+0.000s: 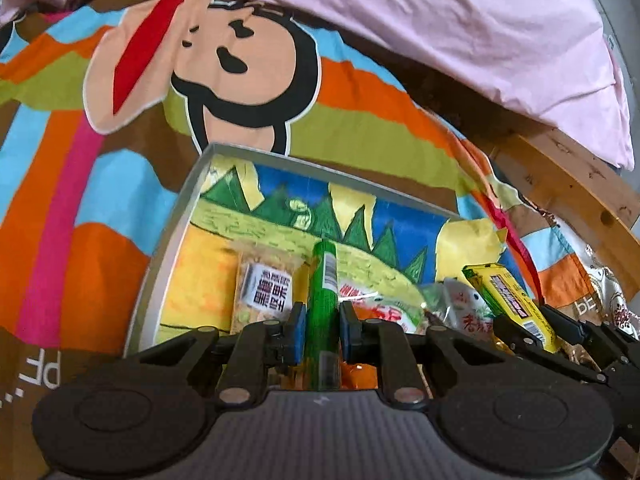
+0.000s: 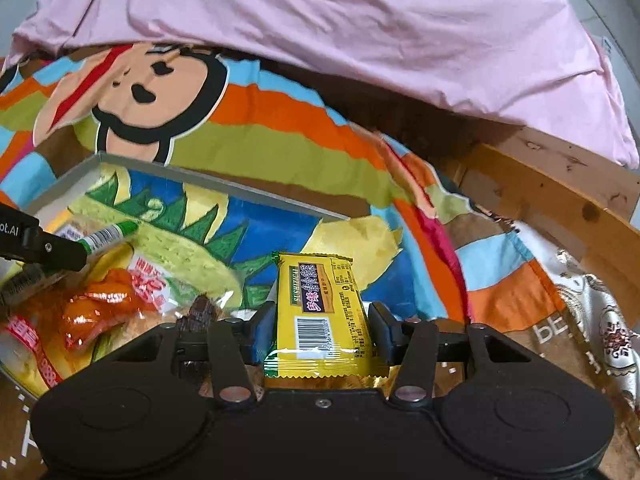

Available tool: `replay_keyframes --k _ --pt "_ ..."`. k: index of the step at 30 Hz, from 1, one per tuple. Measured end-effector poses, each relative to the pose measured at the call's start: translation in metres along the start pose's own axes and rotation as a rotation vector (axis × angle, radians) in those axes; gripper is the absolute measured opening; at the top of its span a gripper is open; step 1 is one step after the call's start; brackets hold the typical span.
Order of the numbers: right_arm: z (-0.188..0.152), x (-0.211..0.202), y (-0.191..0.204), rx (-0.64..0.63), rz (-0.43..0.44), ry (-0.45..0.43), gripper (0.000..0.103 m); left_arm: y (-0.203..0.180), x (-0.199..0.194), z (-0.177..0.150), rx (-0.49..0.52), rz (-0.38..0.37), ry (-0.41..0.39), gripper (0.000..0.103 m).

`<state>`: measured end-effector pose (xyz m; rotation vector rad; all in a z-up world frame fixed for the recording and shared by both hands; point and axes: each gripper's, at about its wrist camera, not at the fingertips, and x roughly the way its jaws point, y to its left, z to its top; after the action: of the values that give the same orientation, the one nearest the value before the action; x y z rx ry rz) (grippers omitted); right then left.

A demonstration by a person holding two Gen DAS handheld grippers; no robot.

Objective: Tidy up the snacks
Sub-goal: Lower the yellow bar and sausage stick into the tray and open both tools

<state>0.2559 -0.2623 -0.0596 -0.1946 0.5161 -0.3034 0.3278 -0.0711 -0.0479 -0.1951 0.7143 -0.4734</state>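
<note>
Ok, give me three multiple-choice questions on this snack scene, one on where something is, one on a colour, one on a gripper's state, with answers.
1. Where is the clear nut bar packet?
A. inside the tray
B. on the pink quilt
C. on the floor

2. What colour is the wrapper in the right gripper?
A. red
B. yellow
C. white

3. The left gripper is:
A. wide open and empty
B. out of sight
C. shut on the green stick packet

Answers: 1 A, it lies within the tray's grey rim. 2 B, the yellow biscuit packet sits between the pads. 3 C, both pads press its sides.
</note>
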Motion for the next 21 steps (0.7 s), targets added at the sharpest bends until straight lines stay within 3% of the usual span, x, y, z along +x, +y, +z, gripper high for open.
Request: replay_keyframes --k 11,13,18,21 --pt "-0.01 0.012 0.009 -0.02 0.014 0.062 0.053 -0.007 0.004 -0.006 0.059 0.034 -0.005 0.019" --pt "-0.011 0.011 0.008 -0.015 0.028 0.065 0.06 -0.007 0.004 -0.006 0.059 0.037 -0.004 0.019" --pt "-0.01 0.007 0.009 -0.017 0.039 0.058 0.069 -0.01 0.002 -0.008 0.077 0.056 0.005 0.02" --pt "-0.009 0.001 0.006 0.001 0.038 0.046 0.076 -0.013 -0.001 -0.009 0.086 0.066 0.009 0.026"
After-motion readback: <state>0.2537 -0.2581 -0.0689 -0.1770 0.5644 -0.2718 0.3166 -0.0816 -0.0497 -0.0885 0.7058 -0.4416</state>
